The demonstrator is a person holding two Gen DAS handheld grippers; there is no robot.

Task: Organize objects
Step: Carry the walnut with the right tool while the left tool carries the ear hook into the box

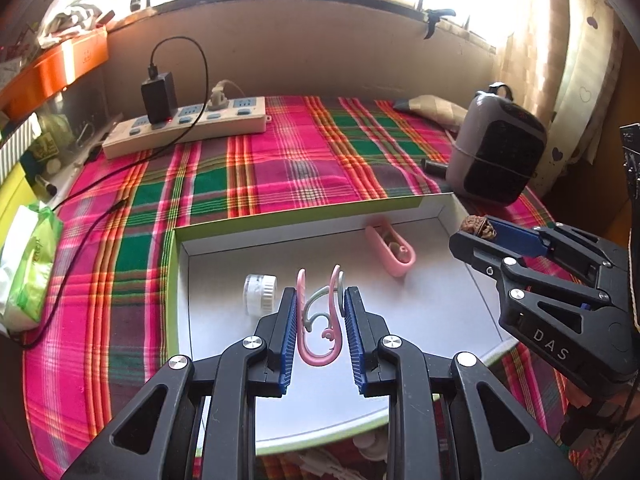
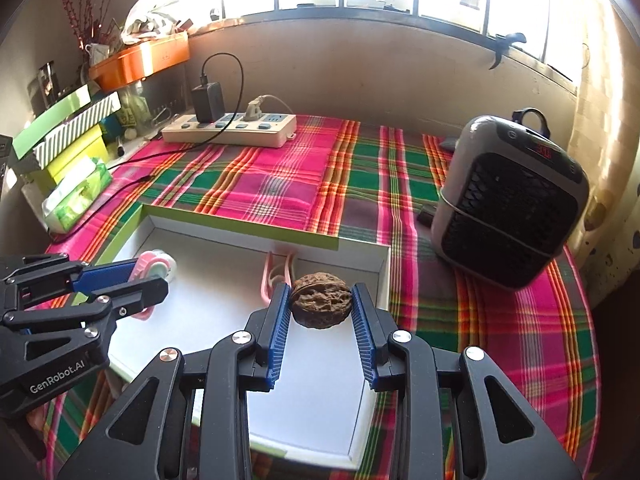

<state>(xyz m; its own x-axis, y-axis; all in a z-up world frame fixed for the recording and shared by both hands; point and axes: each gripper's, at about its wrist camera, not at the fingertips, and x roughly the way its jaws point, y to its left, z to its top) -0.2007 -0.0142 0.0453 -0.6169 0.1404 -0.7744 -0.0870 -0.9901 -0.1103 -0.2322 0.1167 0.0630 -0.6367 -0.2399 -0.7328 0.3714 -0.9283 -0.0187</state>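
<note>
Both grippers hang above a shallow white tray with a lime-green rim (image 1: 280,216), each narrowed onto something small. Pinched between the blue ribbed pads of the left gripper (image 1: 319,312) is a pink and grey looped plastic clip (image 1: 320,320), pads pressing on its two sides, held in the air over the near left part of the tray. Closed on a wrinkled brown walnut (image 2: 321,306), the right gripper (image 2: 321,308) carries it by its two ends above the right side of the tray; in the left wrist view the same walnut shows at the tip of that gripper, near the tray's right wall. On the tray floor lie a small clear jar with a white ribbed cap (image 1: 260,292), tipped on its side just left of the left gripper's fingers, and a pink elongated case (image 1: 391,250) resting open side up toward the far right. Under the tray spreads a pink, green and orange plaid cloth (image 1: 280,168). Farther back on the cloth sits a white power strip (image 1: 188,124) with a black charger (image 1: 159,97) plugged in and its cable looping forward. To the right stands a grey and black portable heater (image 2: 508,208), well apart from the tray. At the left edge lies a green tissue pack (image 1: 28,264), with an orange box (image 2: 140,60) on the shelf behind.
</note>
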